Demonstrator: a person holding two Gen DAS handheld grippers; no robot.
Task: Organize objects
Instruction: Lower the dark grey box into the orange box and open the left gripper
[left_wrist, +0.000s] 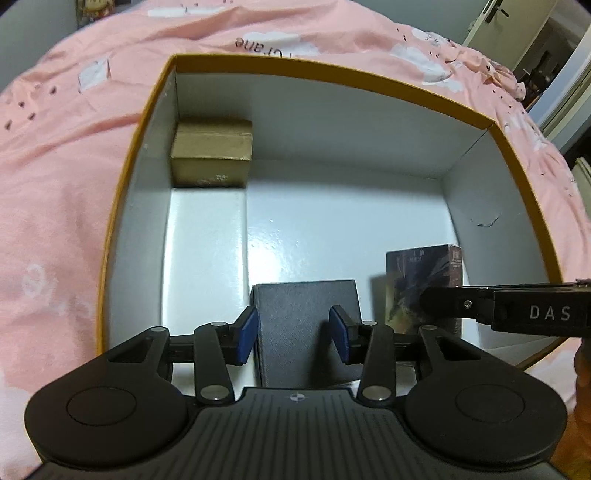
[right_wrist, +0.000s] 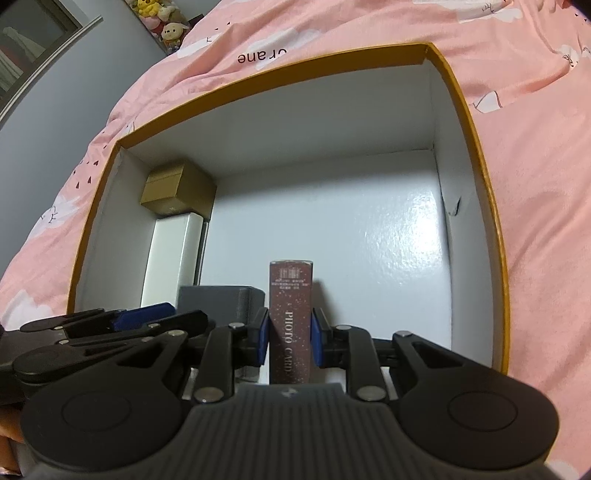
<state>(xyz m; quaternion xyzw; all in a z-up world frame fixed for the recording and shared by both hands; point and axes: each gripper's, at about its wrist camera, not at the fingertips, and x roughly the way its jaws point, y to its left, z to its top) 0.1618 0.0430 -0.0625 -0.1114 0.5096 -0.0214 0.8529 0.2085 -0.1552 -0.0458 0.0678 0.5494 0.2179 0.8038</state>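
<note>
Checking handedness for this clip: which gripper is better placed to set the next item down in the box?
Right. The right gripper is shut on the photo card box, upright near the floor; the left gripper merely straddles the grey box.

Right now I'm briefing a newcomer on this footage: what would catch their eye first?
A big orange-rimmed box with a white interior, on pink bedding. Near its front, the right gripper clamps an upright photo card box, and the left gripper straddles a dark grey box. A gold box sits in the far-left corner.
</note>
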